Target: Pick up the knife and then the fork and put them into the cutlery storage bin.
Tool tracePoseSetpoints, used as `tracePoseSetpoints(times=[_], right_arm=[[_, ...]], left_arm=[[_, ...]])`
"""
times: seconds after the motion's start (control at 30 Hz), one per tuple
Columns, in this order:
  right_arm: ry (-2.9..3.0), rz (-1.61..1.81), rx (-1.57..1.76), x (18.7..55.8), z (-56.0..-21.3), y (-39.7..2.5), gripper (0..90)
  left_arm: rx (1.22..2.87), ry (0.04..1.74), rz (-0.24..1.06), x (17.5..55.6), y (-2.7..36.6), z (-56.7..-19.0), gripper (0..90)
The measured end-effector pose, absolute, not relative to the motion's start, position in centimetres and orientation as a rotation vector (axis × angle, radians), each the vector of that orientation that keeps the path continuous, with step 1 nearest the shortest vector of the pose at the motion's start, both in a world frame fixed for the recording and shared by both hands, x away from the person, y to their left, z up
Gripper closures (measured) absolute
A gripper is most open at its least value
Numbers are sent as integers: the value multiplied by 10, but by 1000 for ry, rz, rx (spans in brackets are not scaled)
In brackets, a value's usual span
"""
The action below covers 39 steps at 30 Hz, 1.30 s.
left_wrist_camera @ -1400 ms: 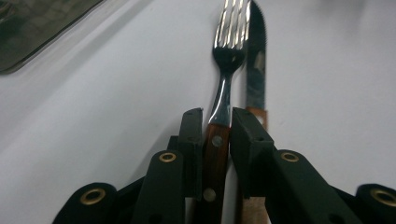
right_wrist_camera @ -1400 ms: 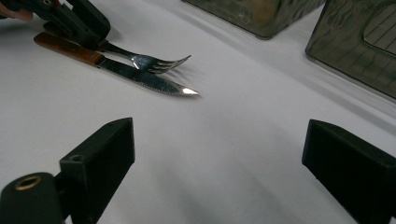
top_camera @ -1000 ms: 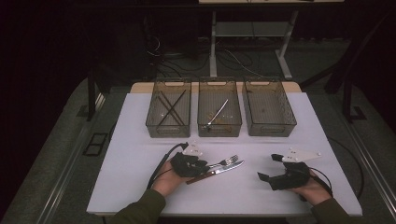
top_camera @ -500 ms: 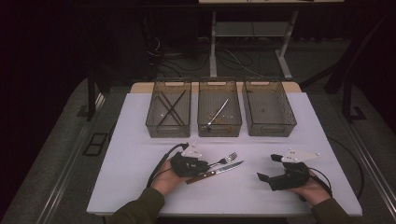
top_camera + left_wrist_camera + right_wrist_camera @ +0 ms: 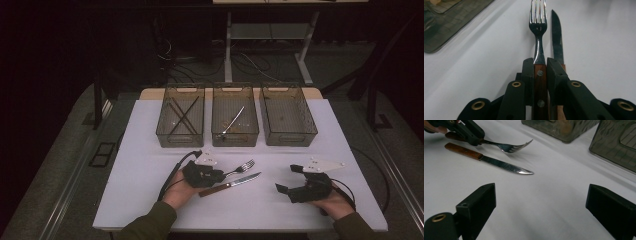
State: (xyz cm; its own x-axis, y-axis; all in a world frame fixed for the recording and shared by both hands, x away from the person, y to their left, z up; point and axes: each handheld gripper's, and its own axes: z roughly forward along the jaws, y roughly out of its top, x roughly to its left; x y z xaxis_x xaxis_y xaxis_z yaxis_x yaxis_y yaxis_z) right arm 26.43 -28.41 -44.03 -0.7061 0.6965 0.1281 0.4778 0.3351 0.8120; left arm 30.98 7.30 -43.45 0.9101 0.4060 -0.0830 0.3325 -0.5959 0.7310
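Observation:
A fork (image 5: pixel 537 27) with a wooden handle is clamped between the jaws of my left gripper (image 5: pixel 540 65), tines pointing away and held just off the white table (image 5: pixel 150 150). In the high view the left gripper (image 5: pixel 216 176) sits at front centre-left with the fork (image 5: pixel 242 167) sticking out to the right. A wooden-handled knife (image 5: pixel 231 184) lies flat on the table beside it, also seen as the knife (image 5: pixel 496 163) in the right gripper view. My right gripper (image 5: pixel 285 179) rests at front right, jaws wide apart and empty.
Three dark mesh bins stand in a row at the back: the left bin (image 5: pixel 181 117) holds thin dark sticks, the middle bin (image 5: pixel 235 116) holds a piece of cutlery, the right bin (image 5: pixel 288 116) looks empty. Cables trail from both grippers.
The left gripper and fork have shifted very slightly; the fork now looks a touch lifted off the table. The right gripper has stayed put.

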Motion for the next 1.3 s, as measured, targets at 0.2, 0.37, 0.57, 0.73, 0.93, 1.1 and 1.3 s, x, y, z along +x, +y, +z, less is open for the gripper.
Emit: tracePoseSetpoints(times=[0.2, 0.37, 0.57, 0.73, 0.93, 1.1, 1.3], right_arm=[[2338, 1335, 1131, 267, -435, -287, 92], [2346, 1383, 1136, 266, -428, -287, 92], [2371, 1465, 1165, 266, -421, -282, 140], [2380, 1501, 1168, 267, -421, -276, 143], [2378, 1550, 1170, 269, -418, -265, 179], [2364, 1604, 1155, 276, -418, -256, 248], [2357, 1694, 1186, 285, -419, -244, 396]], left_arm=[[2234, 532, 134, 300, 72, -424, 772], [2227, 539, 137, 291, 66, -418, 772], [2193, 504, 158, 281, 54, -415, 772], [2175, 486, 171, 275, 48, -412, 772], [2165, 457, 187, 272, 46, -411, 771], [2146, 451, 204, 270, 44, -410, 771], [2131, 456, 219, 269, 44, -408, 771]])
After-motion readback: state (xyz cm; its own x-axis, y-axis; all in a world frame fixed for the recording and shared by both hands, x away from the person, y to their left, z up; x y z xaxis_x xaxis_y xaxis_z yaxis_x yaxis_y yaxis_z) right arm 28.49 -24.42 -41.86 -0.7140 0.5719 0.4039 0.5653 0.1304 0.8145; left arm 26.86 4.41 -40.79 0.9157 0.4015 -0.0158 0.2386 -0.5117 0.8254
